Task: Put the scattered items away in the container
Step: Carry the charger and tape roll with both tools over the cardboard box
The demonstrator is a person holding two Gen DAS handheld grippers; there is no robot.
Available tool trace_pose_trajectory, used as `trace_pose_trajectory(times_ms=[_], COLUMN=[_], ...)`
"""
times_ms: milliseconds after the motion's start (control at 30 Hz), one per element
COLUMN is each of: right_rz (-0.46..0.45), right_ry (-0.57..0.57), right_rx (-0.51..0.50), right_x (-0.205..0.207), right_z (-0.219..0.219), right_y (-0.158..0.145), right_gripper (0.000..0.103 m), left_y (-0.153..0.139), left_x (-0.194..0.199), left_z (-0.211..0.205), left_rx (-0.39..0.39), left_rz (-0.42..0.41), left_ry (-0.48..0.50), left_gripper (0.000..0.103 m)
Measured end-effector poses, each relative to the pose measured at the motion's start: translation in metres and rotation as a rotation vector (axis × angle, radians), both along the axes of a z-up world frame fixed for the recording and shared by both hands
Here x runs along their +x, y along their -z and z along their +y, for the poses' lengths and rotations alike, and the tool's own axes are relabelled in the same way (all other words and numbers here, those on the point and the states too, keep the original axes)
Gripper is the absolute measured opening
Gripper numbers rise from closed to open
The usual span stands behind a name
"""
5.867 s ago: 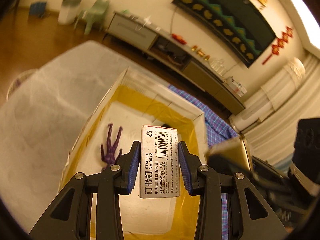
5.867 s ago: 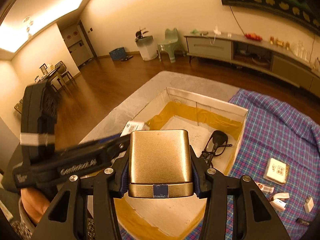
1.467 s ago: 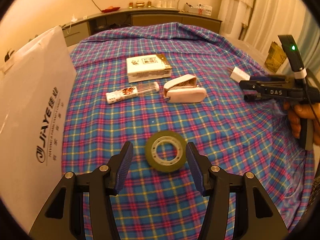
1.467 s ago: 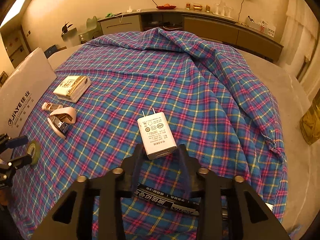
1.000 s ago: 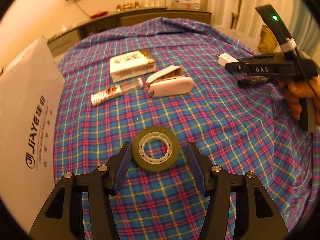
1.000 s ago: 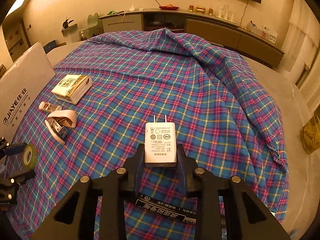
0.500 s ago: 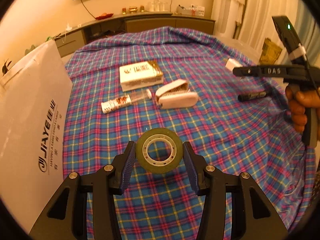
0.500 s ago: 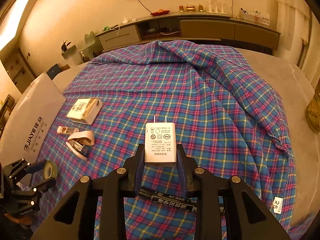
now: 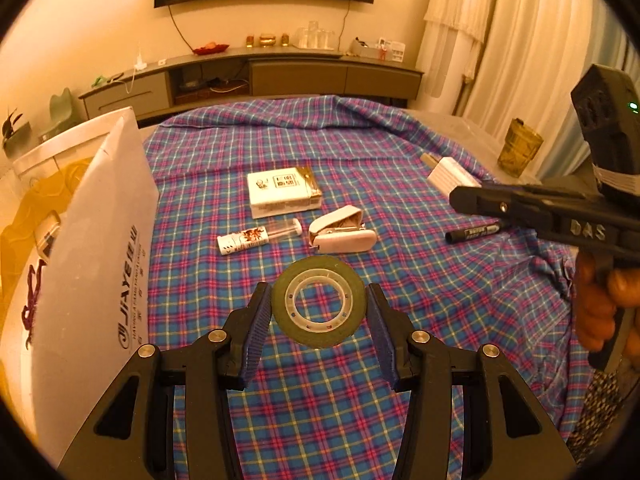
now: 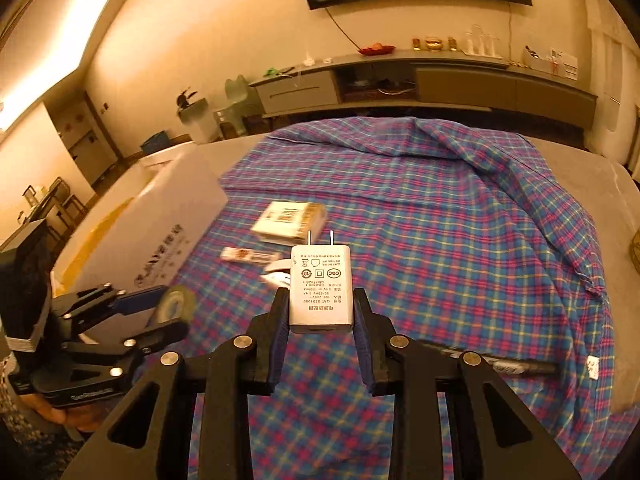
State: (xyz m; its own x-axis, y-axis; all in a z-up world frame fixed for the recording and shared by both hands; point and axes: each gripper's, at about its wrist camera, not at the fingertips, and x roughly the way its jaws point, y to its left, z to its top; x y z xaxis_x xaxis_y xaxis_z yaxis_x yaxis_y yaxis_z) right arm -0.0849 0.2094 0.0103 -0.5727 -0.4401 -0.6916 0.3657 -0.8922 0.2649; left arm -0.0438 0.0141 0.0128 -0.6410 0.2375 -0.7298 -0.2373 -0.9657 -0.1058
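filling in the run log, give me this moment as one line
left gripper: shut on tape roll | right gripper: shut on charger | still on cloth: stapler, marker

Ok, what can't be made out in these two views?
- Container contents: left wrist view, its near white wall hides most of the inside.
- Stapler: right wrist view, blurred and partly behind the charger held in the right tongs.
- Marker: right wrist view, partly hidden by the tongs.
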Motion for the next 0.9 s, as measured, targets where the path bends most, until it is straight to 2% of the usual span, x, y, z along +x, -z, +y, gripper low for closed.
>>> trace_pose_trajectory(times_ms=[233,433,600,900], right_rz=[0.067,0.115,0.117,0.221], right_ry=[-0.047,-0.035,-0.024,-0.035], right_rx=[-0.018,-0.047,-0.084,-0.066], right_x=[0.030,0.043,0.061,0.102], right_z=[-0.038,-0.062,-0.083,-0.125], right_y=[-0.023,-0.035,-0.036,-0.060], right_gripper=[0.031,0.031,0.031,0.031], left_y=[-0.024,-0.049,-0.067,-0.094], left_x=[0.013,0.027,0.038,0.060], left_z=[-0.017,-0.038,-0.064,-0.113], left_rx=[0.036,0.074,0.100,0.144], left_rz=[0.046,0.098,0.117,0.170], left_ry=[-0.002,-0.012,-0.044,-0.112], left_gripper=[0.049,0.049,0.049,0.049])
